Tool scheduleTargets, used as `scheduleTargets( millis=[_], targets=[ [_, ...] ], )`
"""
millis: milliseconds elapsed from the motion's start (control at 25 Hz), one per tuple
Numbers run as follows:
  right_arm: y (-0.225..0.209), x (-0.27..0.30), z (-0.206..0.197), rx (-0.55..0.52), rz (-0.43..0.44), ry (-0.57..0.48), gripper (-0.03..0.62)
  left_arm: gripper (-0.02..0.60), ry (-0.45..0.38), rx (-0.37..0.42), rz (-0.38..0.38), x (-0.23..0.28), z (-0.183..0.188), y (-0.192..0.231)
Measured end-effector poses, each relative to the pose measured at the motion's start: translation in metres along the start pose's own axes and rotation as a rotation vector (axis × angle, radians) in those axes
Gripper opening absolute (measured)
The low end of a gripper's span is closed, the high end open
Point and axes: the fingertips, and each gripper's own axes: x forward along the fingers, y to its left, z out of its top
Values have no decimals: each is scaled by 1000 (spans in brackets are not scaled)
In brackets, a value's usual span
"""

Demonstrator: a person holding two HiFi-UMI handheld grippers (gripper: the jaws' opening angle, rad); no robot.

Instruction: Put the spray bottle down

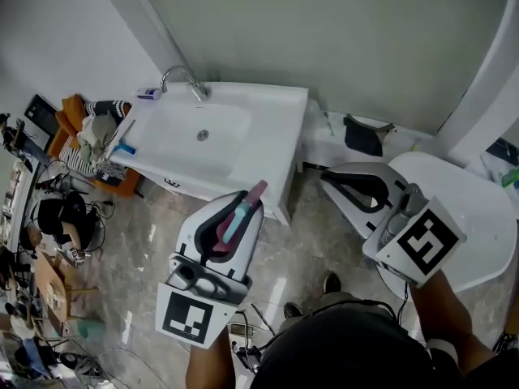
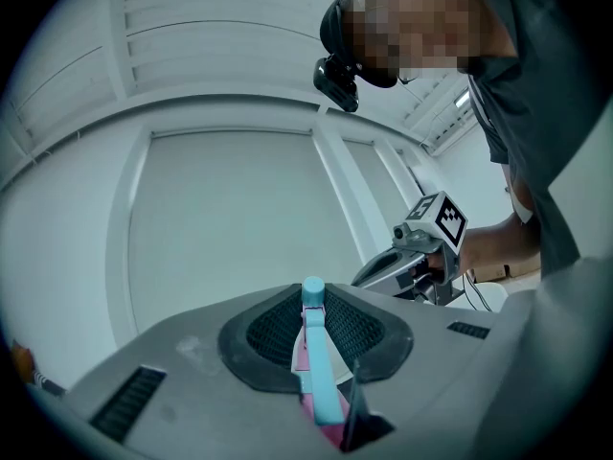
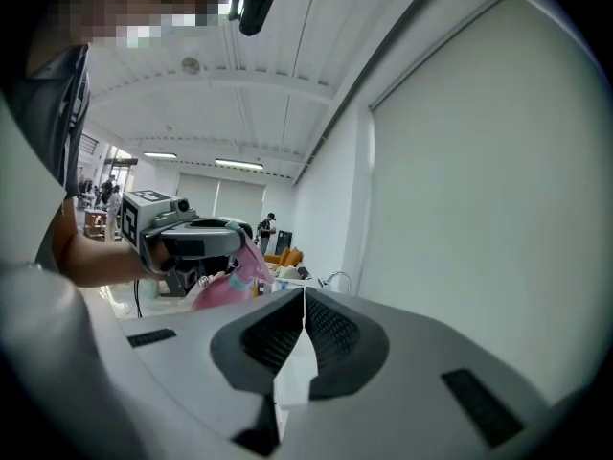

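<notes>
A pink spray bottle [image 1: 235, 221] with a light blue trigger is clamped in my left gripper [image 1: 247, 197], which is shut on it and held level over the floor in front of the white sink [image 1: 268, 128]. In the left gripper view the blue nozzle [image 2: 313, 300] pokes up between the jaws. My right gripper [image 1: 328, 177] hangs to the right, shut, with nothing between its jaws. In the right gripper view its jaws [image 3: 305, 295] meet, and the left gripper [image 3: 177, 233] shows beyond with the pink bottle [image 3: 230, 281]. The right gripper [image 2: 421, 257] also shows in the left gripper view.
A chrome faucet [image 1: 182, 78] stands at the sink's back edge. A white rounded fixture [image 1: 462, 209] lies at the right, a dark bag [image 1: 362, 136] behind it. Clutter of cables, boxes and cloth [image 1: 65, 217] fills the floor at left. A grey wall [image 1: 324, 39] rises behind.
</notes>
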Motion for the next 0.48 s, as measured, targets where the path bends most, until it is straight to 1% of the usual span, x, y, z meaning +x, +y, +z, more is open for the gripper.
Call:
scheduleTargets(
  millis=[280,480],
  targets=[
    [-28,0,-20,15,57,0,9,66,40,0,40,28,-9,-7],
    [-43,1,-27,25,75,-13,9,66,58,3,52,45,-13,-9]
  ],
)
